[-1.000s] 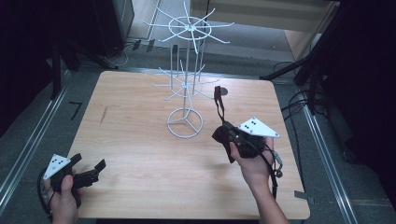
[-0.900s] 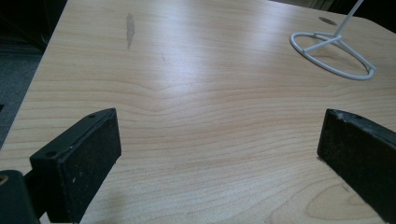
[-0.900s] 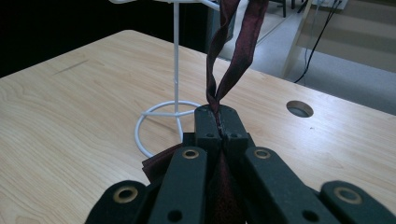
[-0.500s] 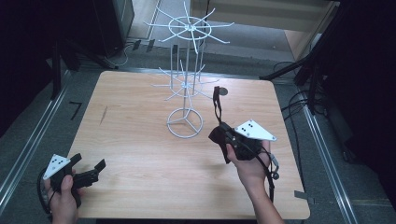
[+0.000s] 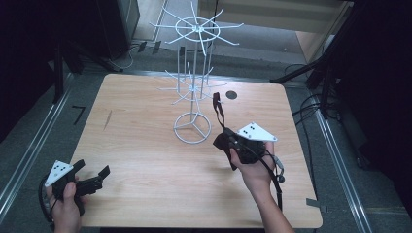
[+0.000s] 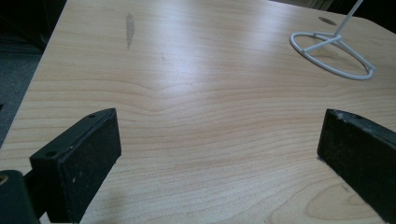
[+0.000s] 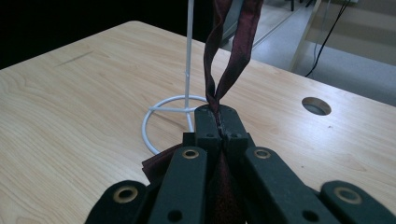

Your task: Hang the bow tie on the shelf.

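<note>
A white wire display rack stands on a ring base at the middle back of the wooden table. My right gripper is held just right of the base, shut on a dark red strap that loops upward. In the right gripper view the strap rises twisted from the closed gripper, with the rack's pole and ring base behind. My left gripper rests open at the table's front left corner, nothing between its pads.
A round cable hole sits in the table behind the right gripper. Black cables and stand legs lie on the floor to the right. A metal rail runs along the floor at left. A dark mark stains the table's left side.
My right gripper has shifted slightly left and toward the rack's base with the strap still in it. The left gripper has stayed put.
</note>
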`<state>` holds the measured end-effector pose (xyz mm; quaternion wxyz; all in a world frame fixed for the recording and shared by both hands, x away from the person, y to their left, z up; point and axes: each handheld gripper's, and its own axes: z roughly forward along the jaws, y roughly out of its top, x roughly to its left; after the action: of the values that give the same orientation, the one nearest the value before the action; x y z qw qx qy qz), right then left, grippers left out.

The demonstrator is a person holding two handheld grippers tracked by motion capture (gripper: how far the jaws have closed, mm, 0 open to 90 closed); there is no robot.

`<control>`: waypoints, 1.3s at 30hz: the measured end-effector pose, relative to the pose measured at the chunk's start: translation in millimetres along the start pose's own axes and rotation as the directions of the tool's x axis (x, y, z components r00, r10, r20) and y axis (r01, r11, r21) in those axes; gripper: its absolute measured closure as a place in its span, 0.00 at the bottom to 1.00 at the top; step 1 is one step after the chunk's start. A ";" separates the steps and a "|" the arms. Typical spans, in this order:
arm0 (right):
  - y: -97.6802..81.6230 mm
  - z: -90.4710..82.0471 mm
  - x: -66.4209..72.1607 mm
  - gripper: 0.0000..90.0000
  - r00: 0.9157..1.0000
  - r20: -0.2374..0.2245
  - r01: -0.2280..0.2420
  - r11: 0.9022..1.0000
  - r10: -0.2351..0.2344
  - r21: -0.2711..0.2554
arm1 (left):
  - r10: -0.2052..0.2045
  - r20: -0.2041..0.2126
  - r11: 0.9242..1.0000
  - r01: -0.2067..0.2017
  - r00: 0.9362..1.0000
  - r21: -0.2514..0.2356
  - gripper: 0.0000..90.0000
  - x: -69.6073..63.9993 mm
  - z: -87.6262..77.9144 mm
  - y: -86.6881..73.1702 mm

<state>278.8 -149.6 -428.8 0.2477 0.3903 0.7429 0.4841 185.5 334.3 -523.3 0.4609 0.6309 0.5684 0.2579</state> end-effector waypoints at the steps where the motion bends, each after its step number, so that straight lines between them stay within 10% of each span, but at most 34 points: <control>1: -0.2 1.7 0.1 1.00 1.000 -0.001 -0.003 1.000 0.003 0.002 | 0.000 0.000 1.000 0.000 1.000 0.000 0.00 0.0 0.0 0.0; 32: -16.4 87.2 -3.9 0.98 0.999 0.008 -0.043 0.993 0.043 0.105 | -0.006 0.006 1.000 0.006 1.000 -0.002 0.00 0.6 -0.1 0.0; 39: -18.5 85.2 -8.3 0.61 0.999 -0.006 -0.050 0.994 0.051 0.093 | -0.007 0.009 1.000 0.007 1.000 -0.003 0.00 0.7 -0.1 -0.1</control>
<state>340.8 -115.8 -480.6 0.2137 0.4181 0.7556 0.4567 185.5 335.0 -523.5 0.4653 0.6293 0.5682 0.2544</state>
